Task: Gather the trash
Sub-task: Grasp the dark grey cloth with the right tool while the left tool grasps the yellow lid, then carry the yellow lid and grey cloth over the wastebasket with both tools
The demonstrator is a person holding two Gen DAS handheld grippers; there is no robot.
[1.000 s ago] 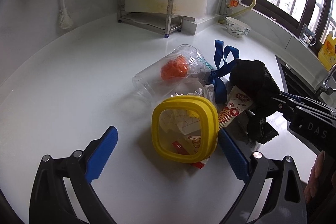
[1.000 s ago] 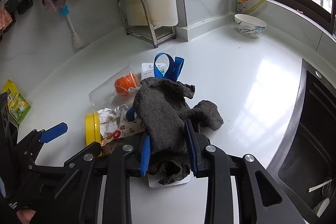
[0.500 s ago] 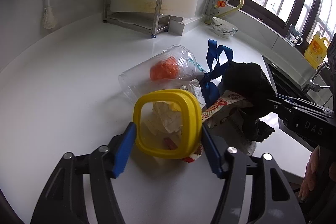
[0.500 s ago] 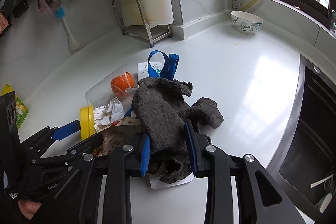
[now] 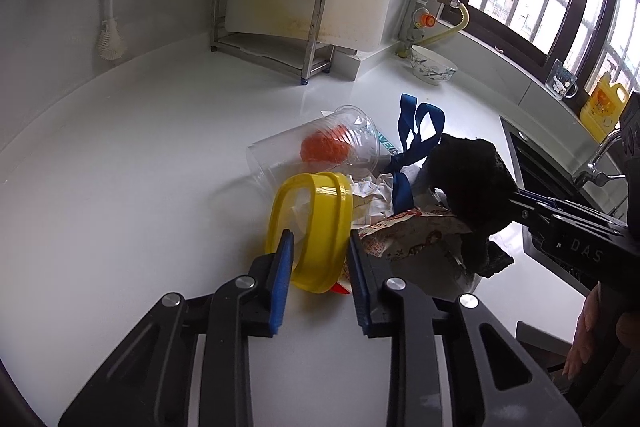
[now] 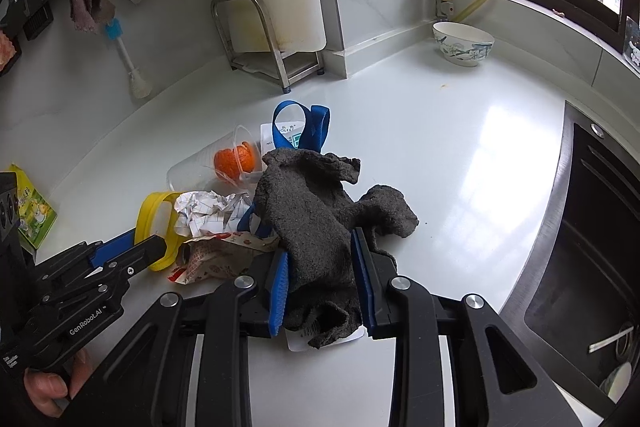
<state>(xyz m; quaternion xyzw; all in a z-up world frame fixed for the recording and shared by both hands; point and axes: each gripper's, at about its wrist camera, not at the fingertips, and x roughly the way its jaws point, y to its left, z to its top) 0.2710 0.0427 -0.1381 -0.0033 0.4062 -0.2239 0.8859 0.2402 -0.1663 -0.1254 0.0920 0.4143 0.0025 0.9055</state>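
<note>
Trash is seen gathered into one loose heap near the middle of a white kitchen counter (image 6: pixel 460 155), with two pieces gripped and nothing yet carried off. The left gripper (image 5: pixel 320 247) has just been closing, and its blue pads now press on both sides of a yellow lid (image 5: pixel 316 223), which is stood on edge at the near left of the heap. The right gripper (image 6: pixel 320 267) is clamped on a dark grey rag (image 6: pixel 316 219), whose far end is draped over the heap.

Between and behind the two are left a crumpled sheet of paper (image 6: pixel 208 211), a printed snack wrapper (image 6: pixel 216 259), a clear plastic cup (image 5: pixel 312 151) lying on its side with something orange inside, a blue ribbon (image 6: pixel 302 123) and a white label (image 6: pixel 320 341) under the rag. All of these lie touching or just beside one another. No bin or bag is shown in either view, so where the pieces are to go cannot be told.

The task is judged to be at an early stage: a hold on the lid and the rag has been secured, but both rest partly on the counter, and the rest of the heap is untouched. A bowl (image 6: pixel 462 43) at the far right, a metal rack (image 6: pixel 264 39) at the far wall and a sink (image 6: pixel 592 247) at the right edge stand well apart from the heap.
</note>
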